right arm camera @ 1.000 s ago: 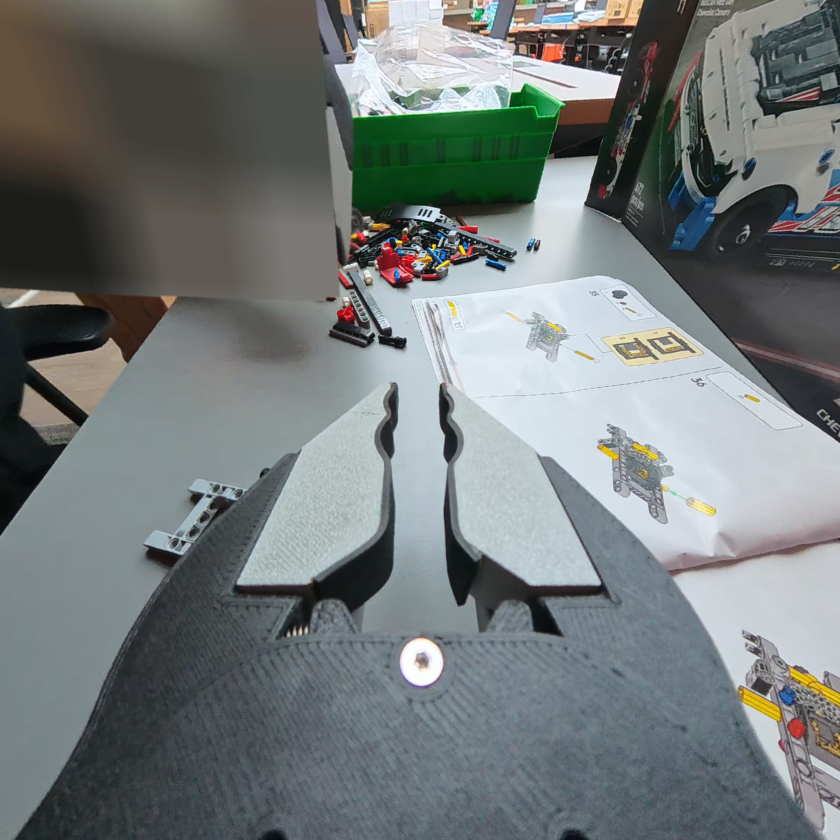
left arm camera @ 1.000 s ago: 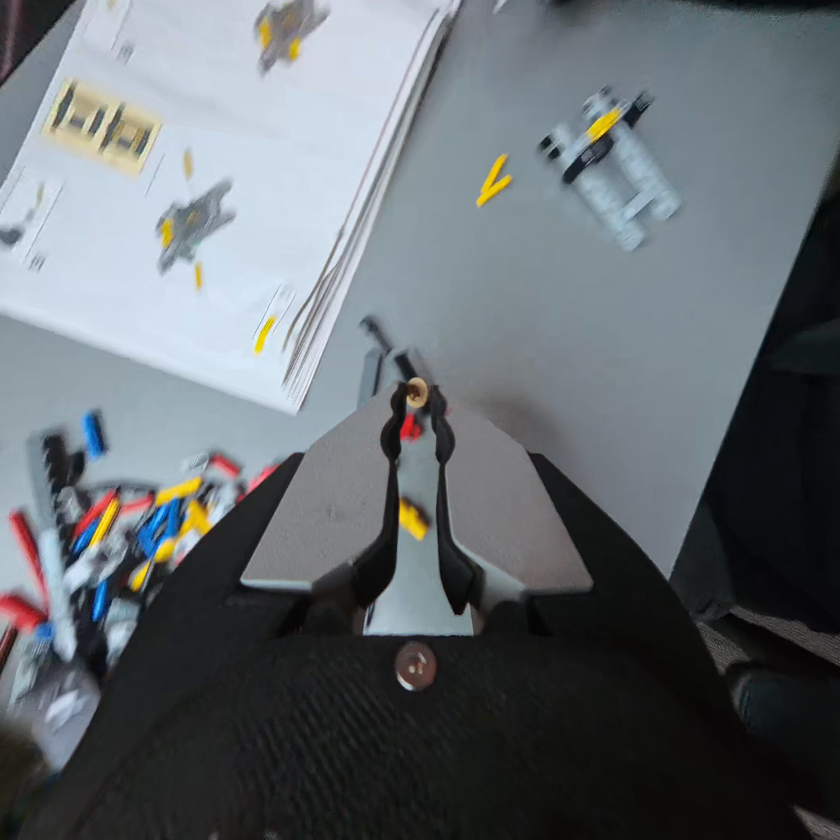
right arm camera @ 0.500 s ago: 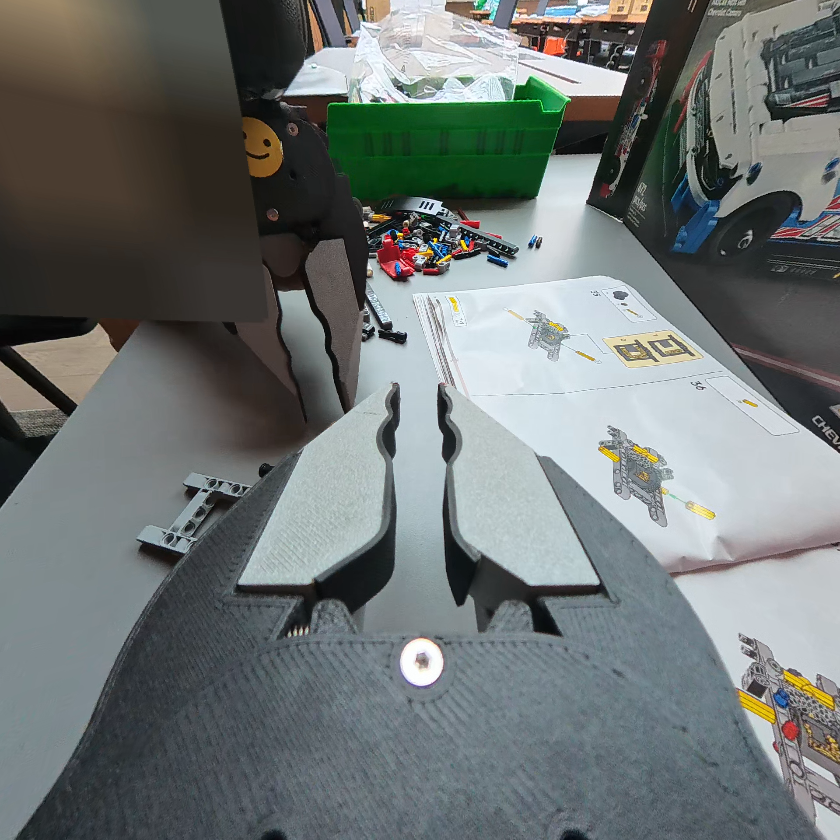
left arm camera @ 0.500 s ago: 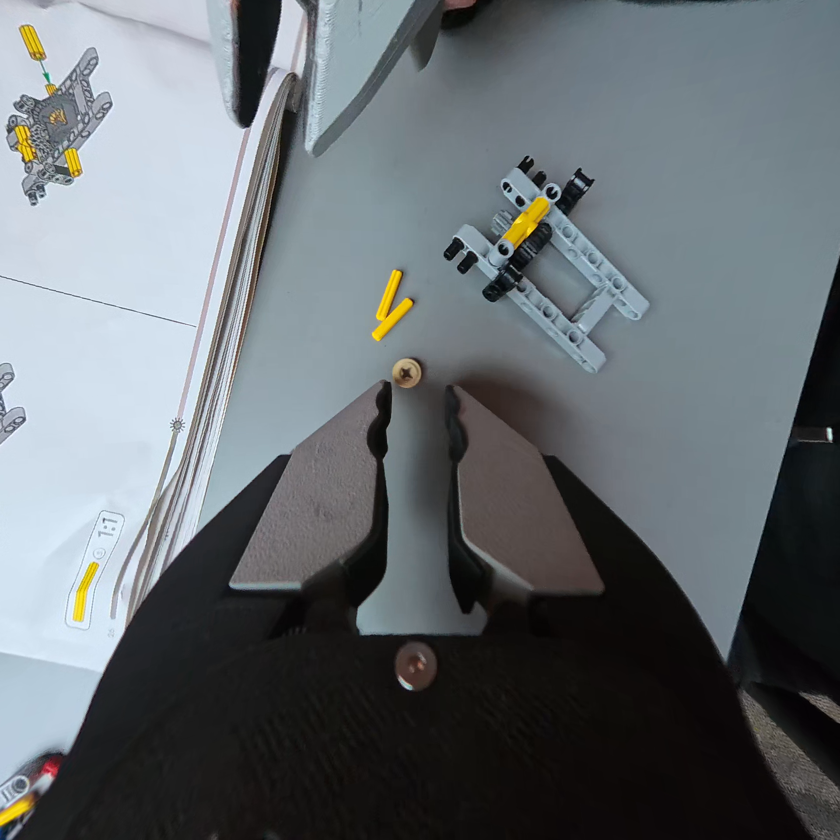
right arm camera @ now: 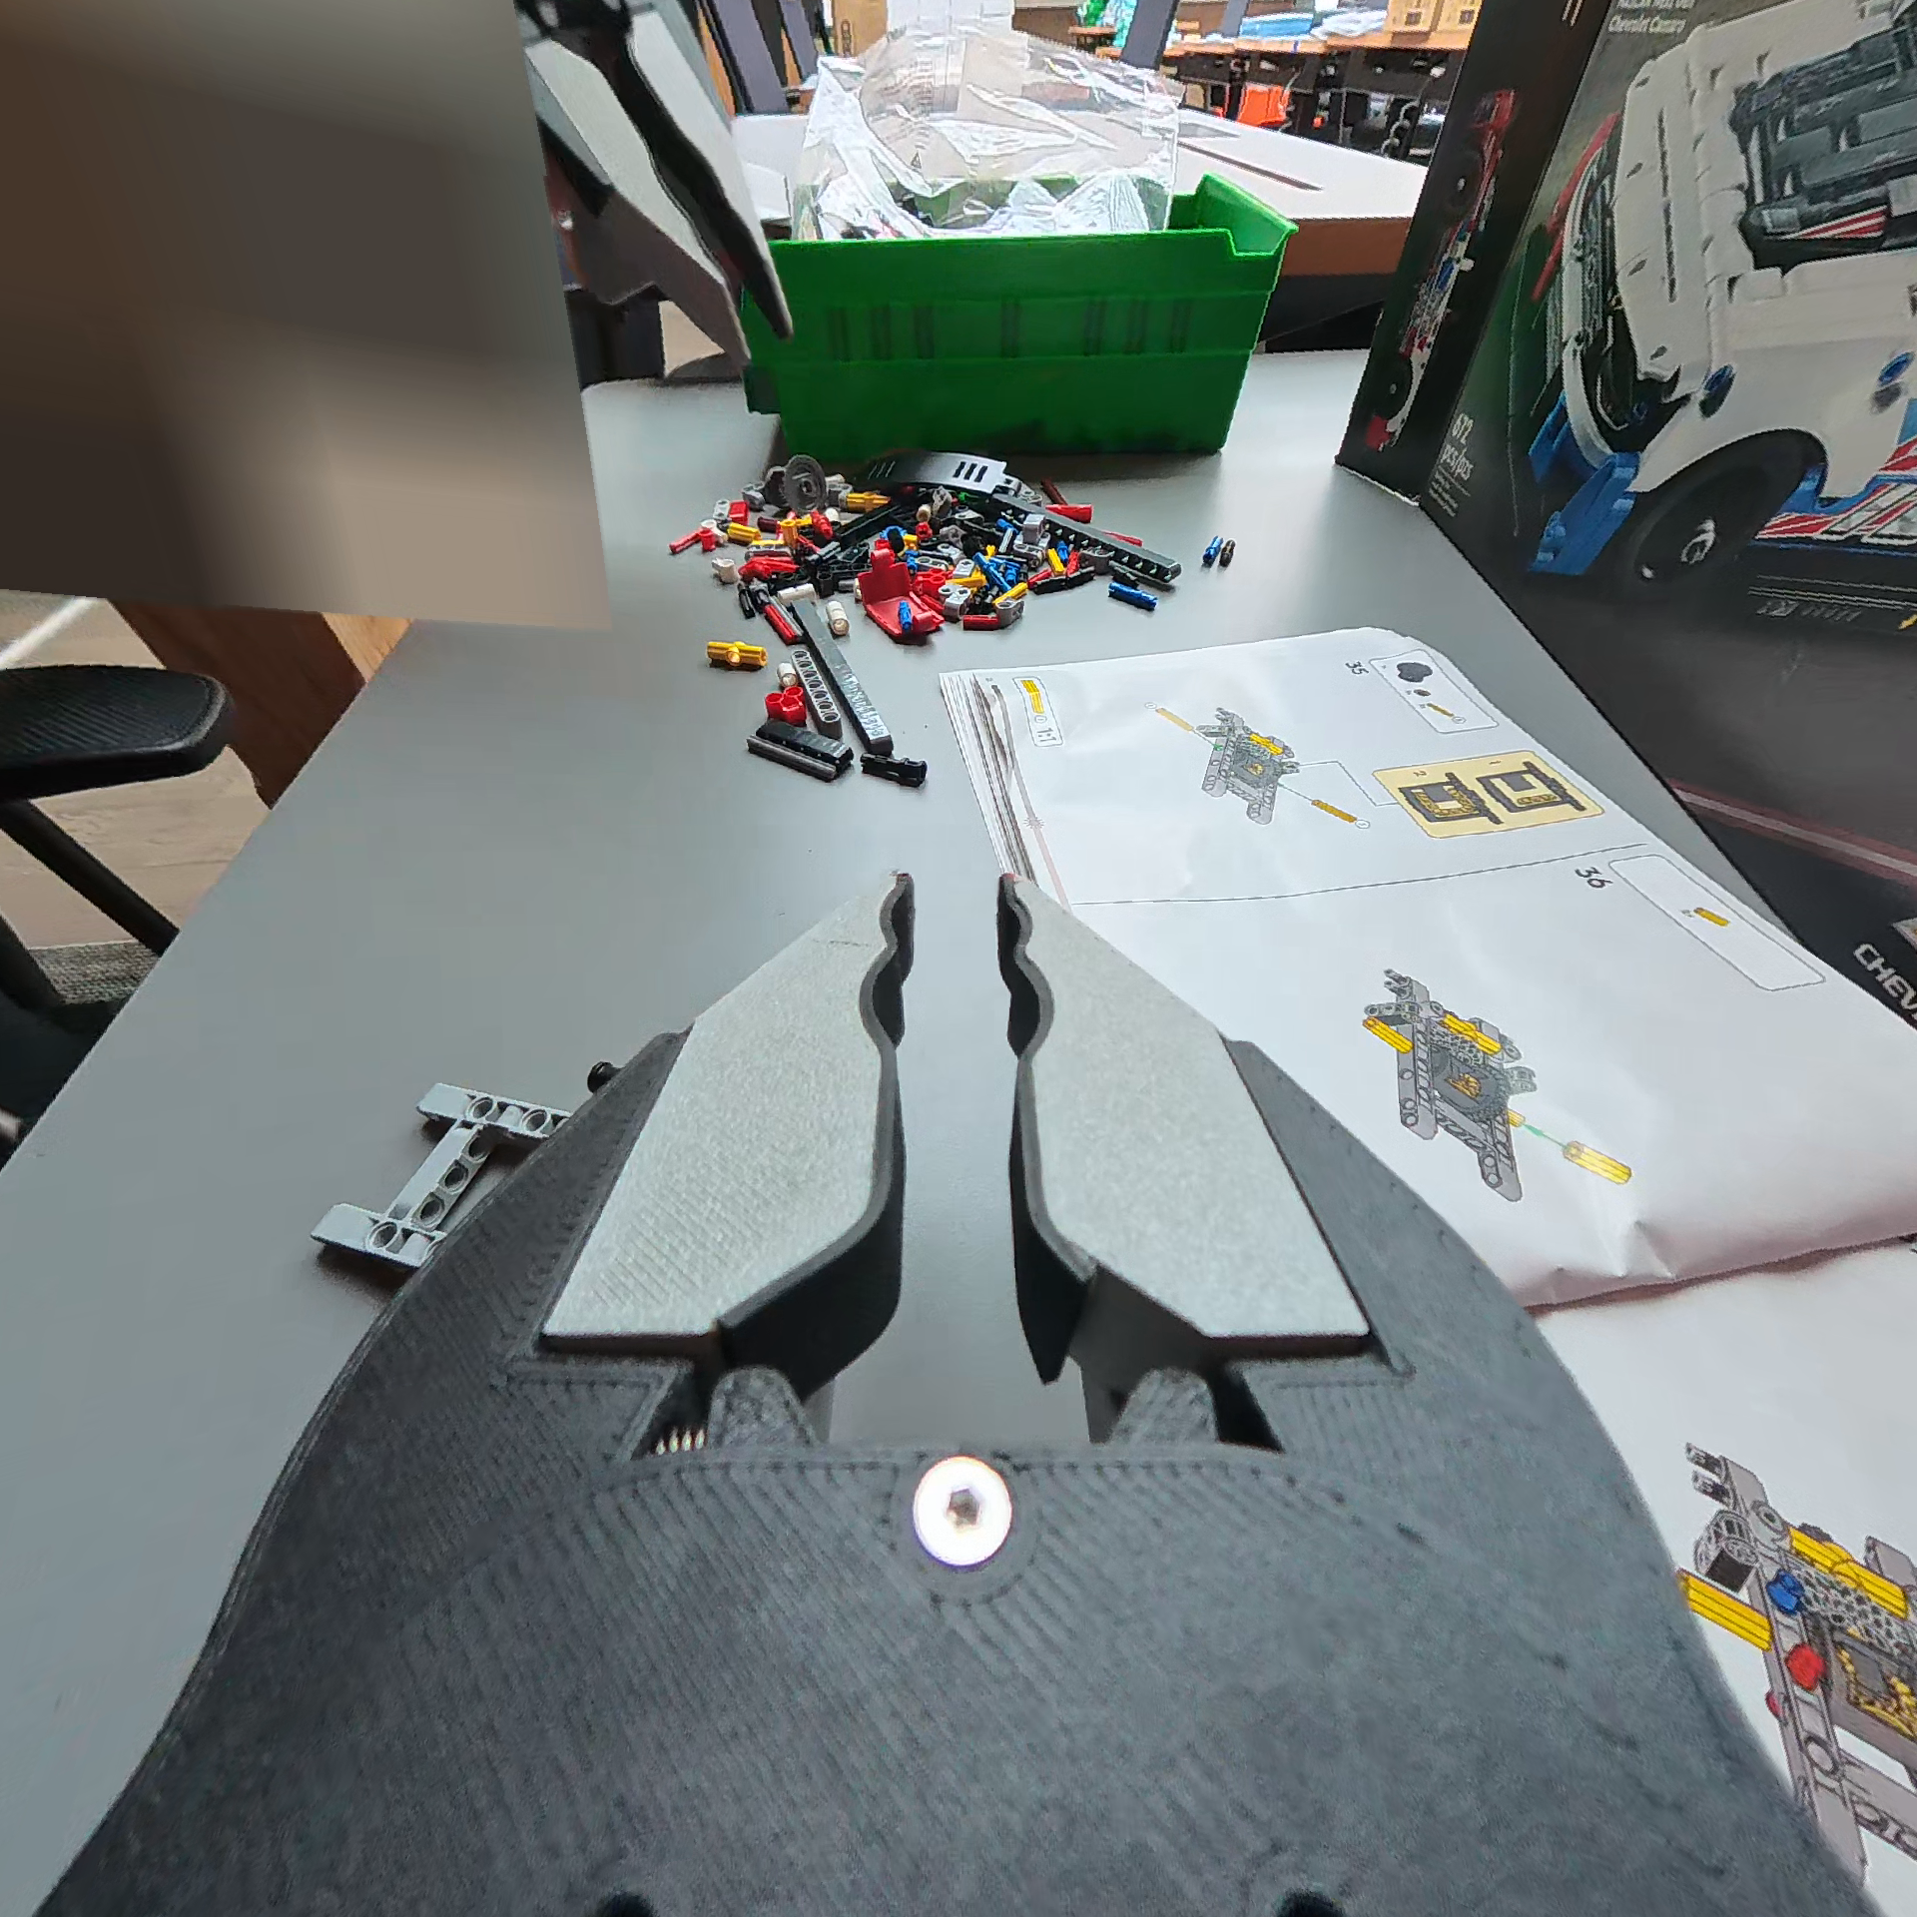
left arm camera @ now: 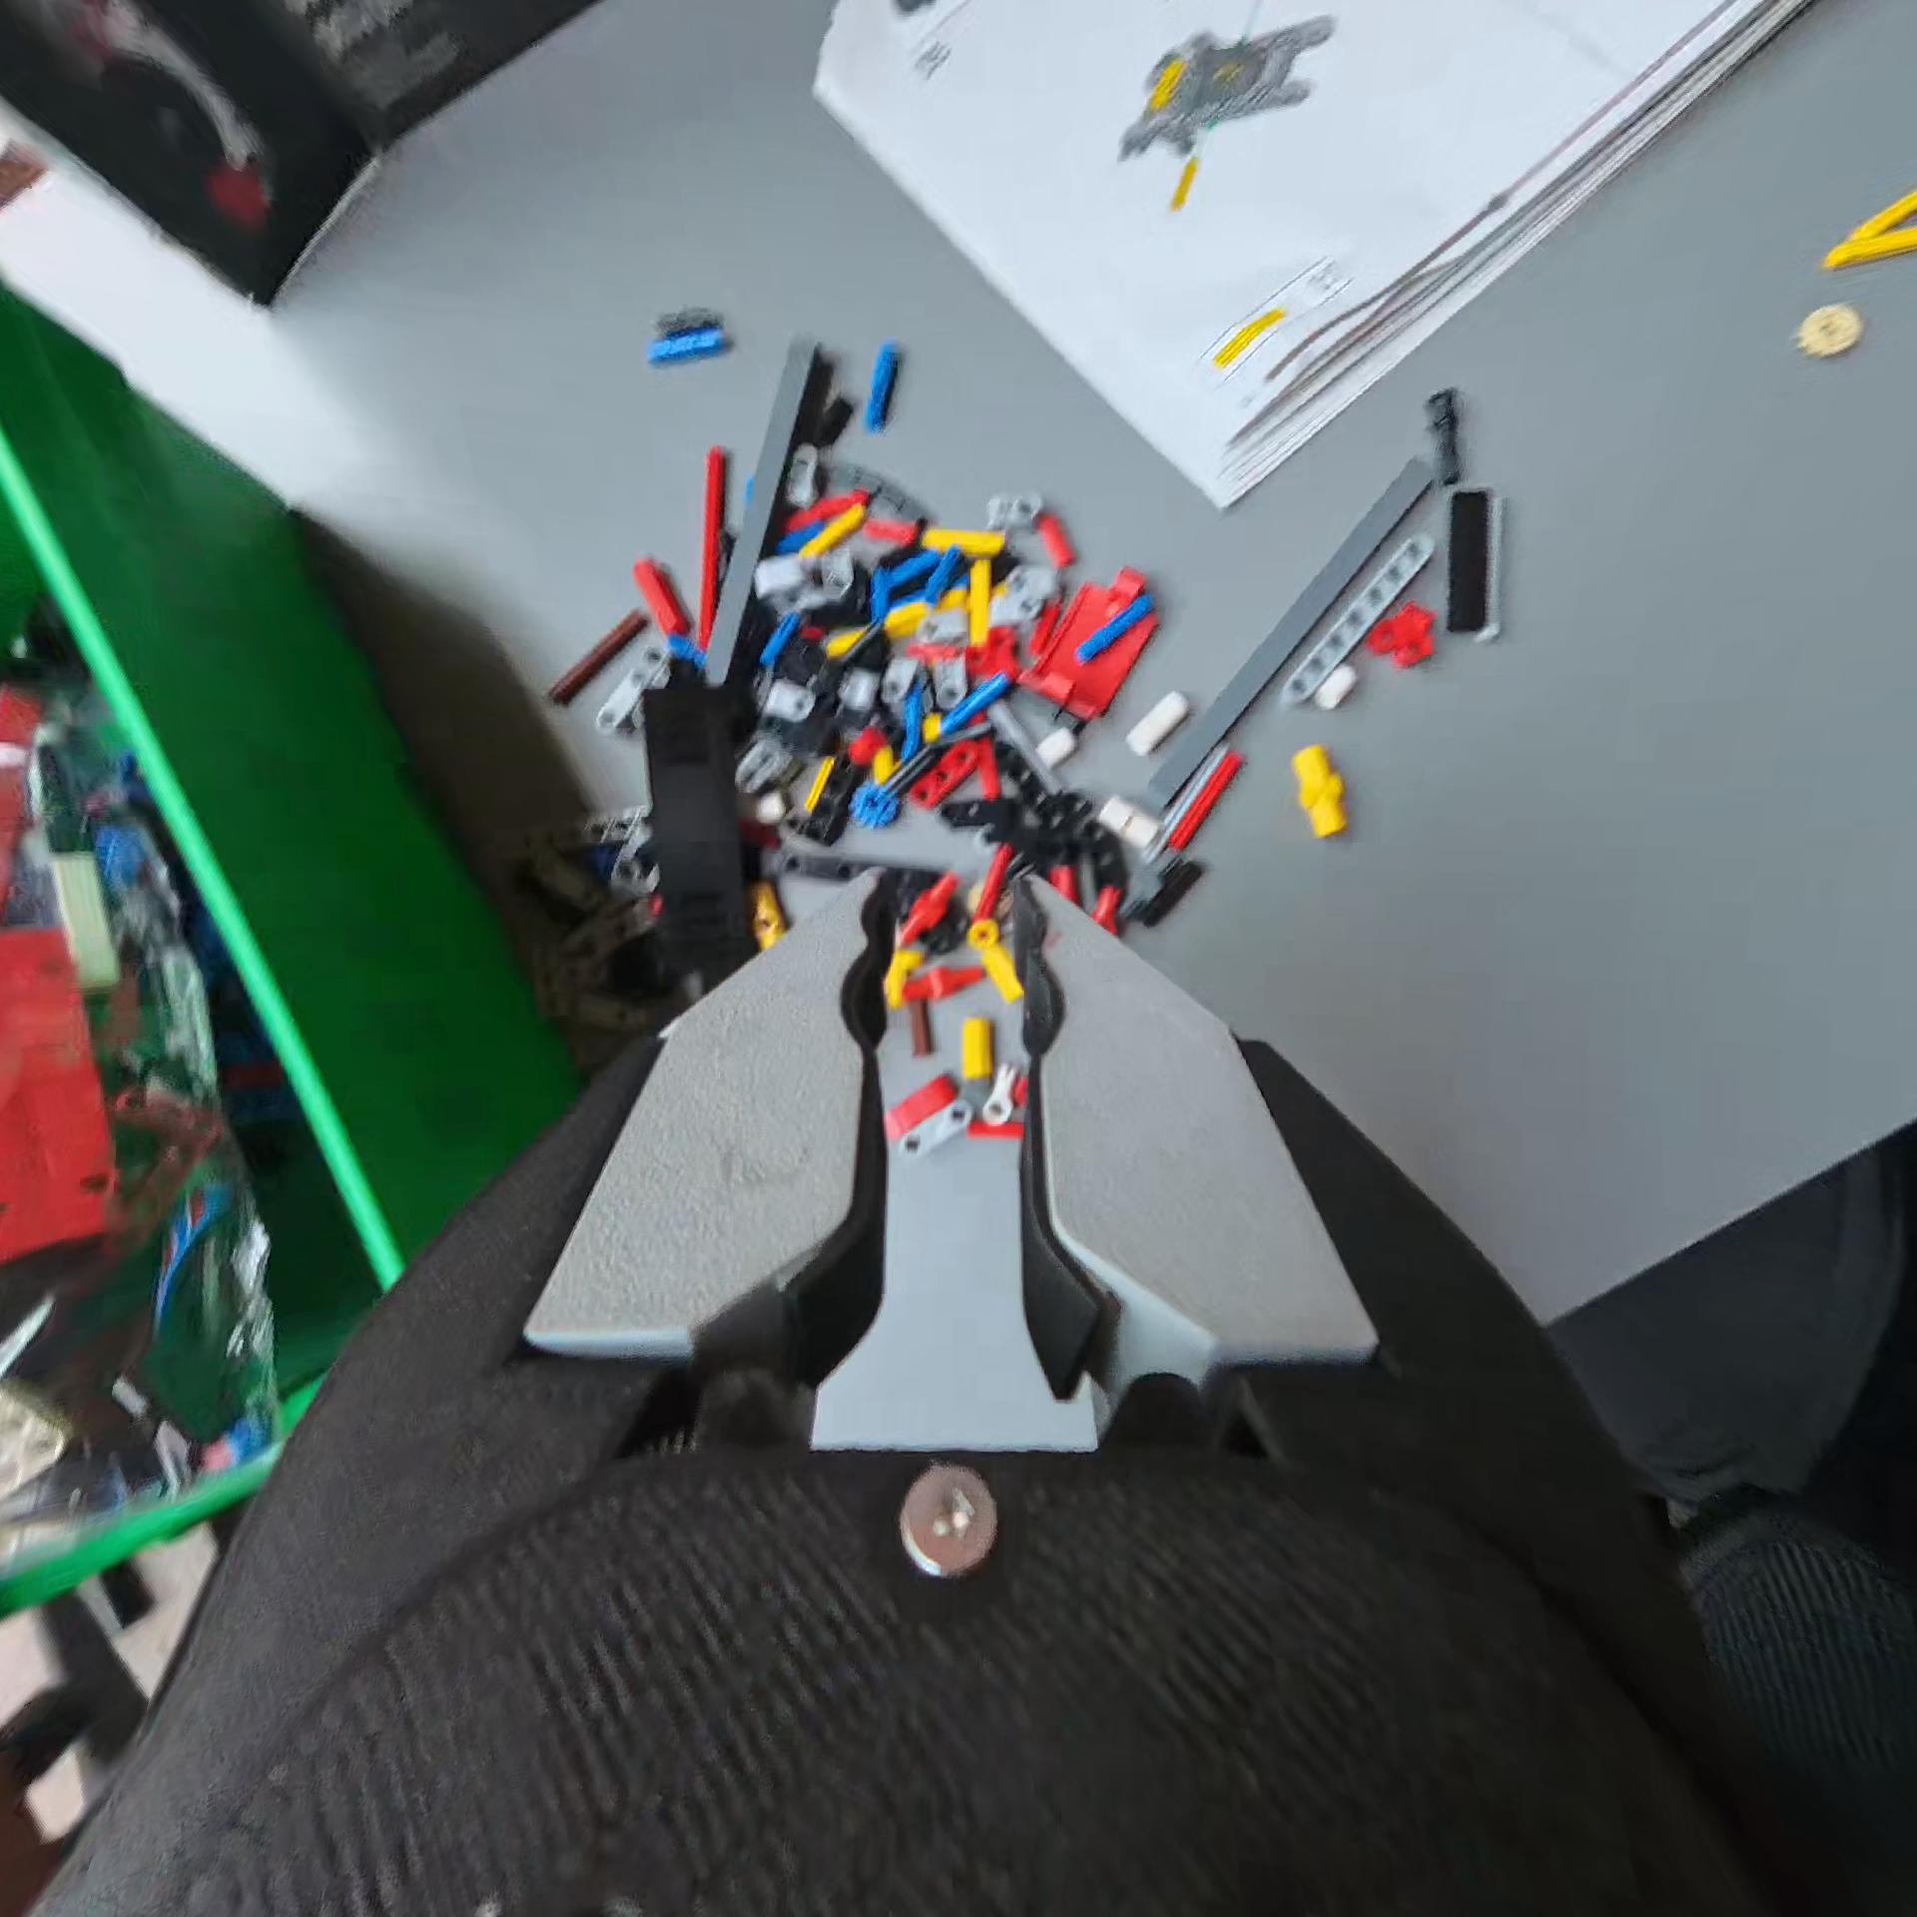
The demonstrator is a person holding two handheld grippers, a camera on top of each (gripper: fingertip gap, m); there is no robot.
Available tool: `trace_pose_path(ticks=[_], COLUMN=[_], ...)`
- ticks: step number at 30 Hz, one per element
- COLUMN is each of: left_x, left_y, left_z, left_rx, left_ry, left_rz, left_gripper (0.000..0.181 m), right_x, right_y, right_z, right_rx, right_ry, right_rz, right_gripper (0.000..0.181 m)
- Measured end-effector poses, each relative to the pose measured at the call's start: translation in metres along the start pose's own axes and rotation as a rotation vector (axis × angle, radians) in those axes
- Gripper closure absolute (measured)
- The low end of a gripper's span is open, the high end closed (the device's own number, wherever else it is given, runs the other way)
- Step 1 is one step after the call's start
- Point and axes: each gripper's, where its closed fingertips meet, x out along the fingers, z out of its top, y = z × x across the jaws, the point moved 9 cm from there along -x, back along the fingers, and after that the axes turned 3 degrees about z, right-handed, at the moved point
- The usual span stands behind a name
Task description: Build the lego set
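My left gripper (left arm camera: 952, 903) is open and empty, hovering low over the near edge of a pile of loose lego pieces (left arm camera: 913, 664) in red, yellow, blue, black and grey. A tan round piece (left arm camera: 1829, 330) and yellow axles (left arm camera: 1878, 244) lie at the far right. My right gripper (right arm camera: 954, 887) is open and empty above the grey table (right arm camera: 519, 882). A grey frame assembly (right arm camera: 456, 1172) lies just left of it, partly hidden by the gripper body. The pile (right arm camera: 913, 560) and the left gripper (right arm camera: 674, 176) show farther off in the right wrist view.
A green bin (right arm camera: 1017, 342) with plastic bags stands behind the pile. The open instruction booklet (right arm camera: 1349, 934) lies to the right and the set's box (right arm camera: 1712, 311) stands at the far right. A chair armrest (right arm camera: 104, 726) is past the table's left edge. One gripper's finger ends stand about 30 centimeters off the other's.
My left gripper carried the tan round piece to the yellow axles, let it go there, then swung back over the pile, open. My right gripper has stayed in place.
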Motion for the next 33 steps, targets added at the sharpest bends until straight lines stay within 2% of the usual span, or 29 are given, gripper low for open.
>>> trace_pose_path(ticks=[2, 7, 11, 15, 33], left_x=[0.002, 0.032, 0.048, 0.045, 0.064], left_y=[0.01, -0.005, -0.003, 0.015, 0.029], left_z=[-0.015, -0.032, -0.034, -0.041, -0.037], left_rx=[-0.017, -0.005, 0.019, 0.003, 0.056], left_ry=[0.042, 0.113, 0.16, 0.218, 0.313], left_rz=[0.035, -0.093, -0.082, -0.01, -0.027], left_gripper=[0.164, 0.167, 0.169, 0.17, 0.17], right_x=[0.0, 0.0, 0.0, 0.0, 0.0], right_y=[0.0, -0.001, -0.001, -0.001, -0.001], right_z=[0.0, 0.0, 0.0, 0.0, 0.0], right_rx=[-0.001, 0.0, -0.003, -0.006, -0.004], right_ry=[-0.002, 0.001, 0.0, -0.002, 0.001], right_rz=[-0.008, -0.024, -0.025, -0.018, -0.008], right_gripper=[0.169, 0.169, 0.169, 0.169, 0.17])
